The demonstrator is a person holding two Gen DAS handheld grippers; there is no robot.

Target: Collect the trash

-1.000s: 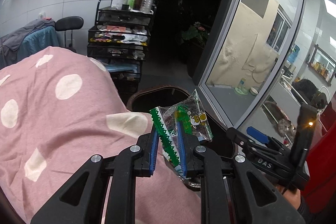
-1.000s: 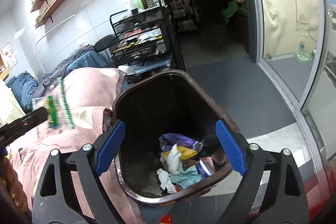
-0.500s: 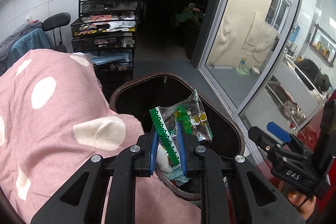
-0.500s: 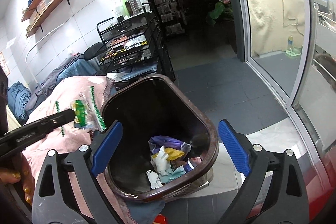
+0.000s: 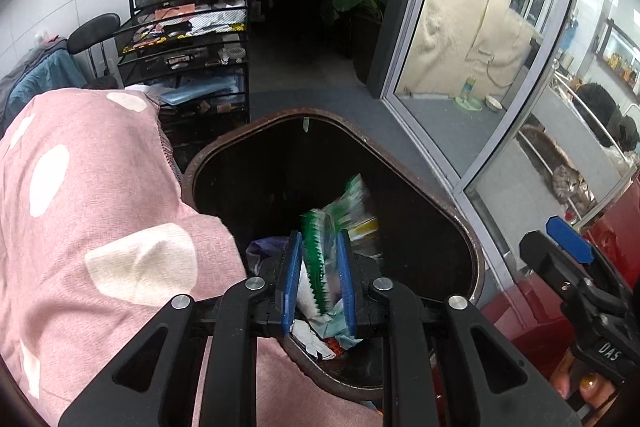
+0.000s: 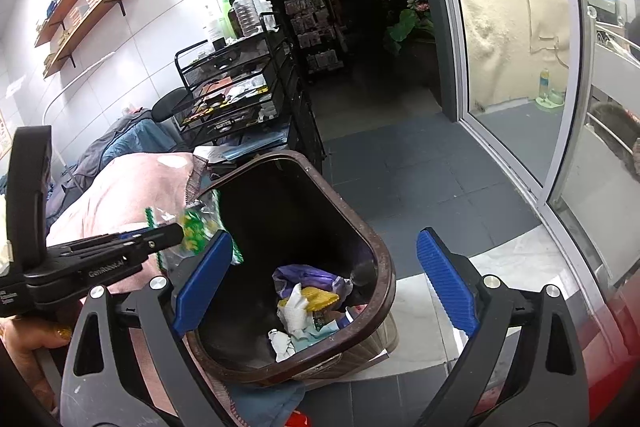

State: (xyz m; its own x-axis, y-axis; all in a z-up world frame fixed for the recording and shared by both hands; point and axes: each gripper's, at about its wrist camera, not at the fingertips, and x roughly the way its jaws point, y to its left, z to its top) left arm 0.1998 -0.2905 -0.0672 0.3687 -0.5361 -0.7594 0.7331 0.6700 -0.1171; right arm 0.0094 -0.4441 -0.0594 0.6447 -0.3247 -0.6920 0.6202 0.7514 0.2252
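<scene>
- The left tool (image 5: 319, 281) hangs over the near rim of the brown bin (image 5: 448, 211). Its two blue pads are parting, and the green-edged clear wrapper (image 5: 320, 251) stands between them, blurred. It looks loose, not pinched, as if being let fall. From the right wrist view the same wrapper (image 6: 196, 227) sits at the tool's tip, just above the bin's left rim, so a drop should land inside.
- The right tool (image 6: 324, 279) is spread wide and holds nothing. Its two pads frame the bin mouth from the near side, likely waiting clear of the drop.
- One bin, tilted a little, stands on the floor against a pink dotted cushion (image 5: 100, 227). In its bottom lies a small heap of trash (image 6: 308, 303): a purple bag, white tissue, a yellow piece and other scraps, too tangled to count.
- Beyond, one black mesh cart (image 5: 192, 39) with several trays carries about five bottles on top.
- Further right is a glass door (image 5: 472, 39). Behind its lower pane one cat (image 5: 566, 181) looks in.
</scene>
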